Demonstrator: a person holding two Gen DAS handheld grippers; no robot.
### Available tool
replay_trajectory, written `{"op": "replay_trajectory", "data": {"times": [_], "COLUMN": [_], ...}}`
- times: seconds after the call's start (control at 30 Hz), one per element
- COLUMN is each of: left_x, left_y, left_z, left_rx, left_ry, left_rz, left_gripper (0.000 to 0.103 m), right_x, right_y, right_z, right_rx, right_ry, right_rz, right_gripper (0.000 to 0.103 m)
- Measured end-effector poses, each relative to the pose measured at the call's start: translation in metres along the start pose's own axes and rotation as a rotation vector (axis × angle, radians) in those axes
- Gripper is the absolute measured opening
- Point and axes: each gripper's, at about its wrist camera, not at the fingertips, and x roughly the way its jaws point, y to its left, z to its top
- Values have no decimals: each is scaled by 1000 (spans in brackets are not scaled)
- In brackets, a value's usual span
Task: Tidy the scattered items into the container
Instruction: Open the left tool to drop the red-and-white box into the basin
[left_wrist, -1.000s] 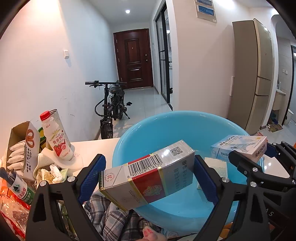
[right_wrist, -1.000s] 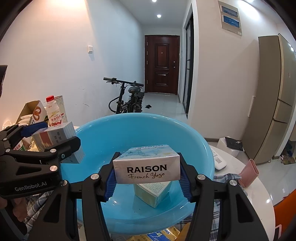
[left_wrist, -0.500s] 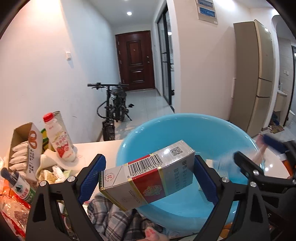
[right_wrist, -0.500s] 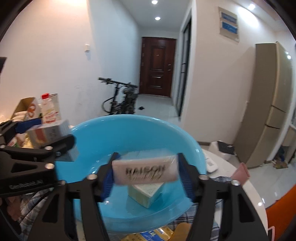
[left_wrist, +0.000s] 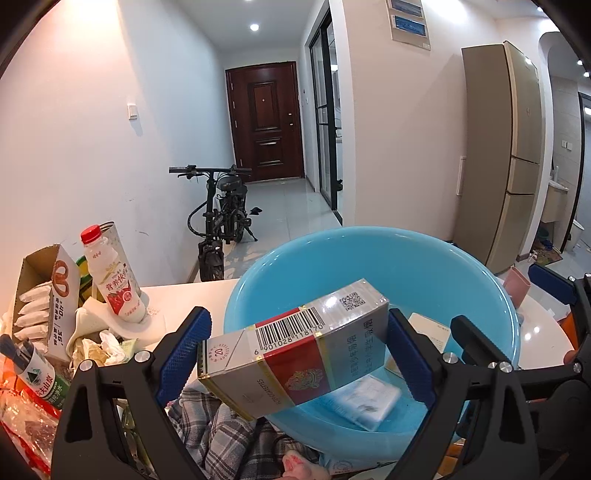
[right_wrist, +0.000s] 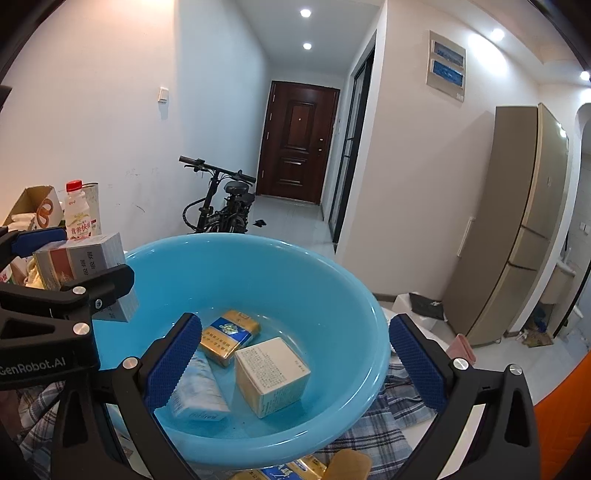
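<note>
"GenRobot.AI" on left gripper (right_wrist: 92, 273); "20" on carton (left_wrist: 295, 350)

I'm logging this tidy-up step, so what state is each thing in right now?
left gripper: shut on the grey-and-red pack, held tilted over the basin's rim.
right gripper: open, jaws have just been opening, nothing between them.
blue basin: upright, three boxes inside.
pale blue box: lying in the basin.
drink bottle: upright, capped.
door: shut.

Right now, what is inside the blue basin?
The blue basin holds three packs: a gold and blue one, a cream one and a pale blue one, partly hidden behind a finger of the right gripper.
</note>
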Motion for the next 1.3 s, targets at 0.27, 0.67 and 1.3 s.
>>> {"op": "replay_trajectory", "data": {"times": [0.27,0.67,1.3], "left_x": [2,0,-3], "left_y": [1,5,0], "left_z": [1,1,1], "left_rx": [-3,-15,6], "left_ry": [5,6,23], "left_rz": [-2,-14,-25], "left_gripper": [93,93,103], "right_x": [5,2,0], "right_y": [3,-1,-18], "right_z": [1,0,1], "right_rx": [9,31,93], "right_ry": [4,-9,-16], "right_rz": [0,-6,-26], "right_gripper": [103,103,103]}}
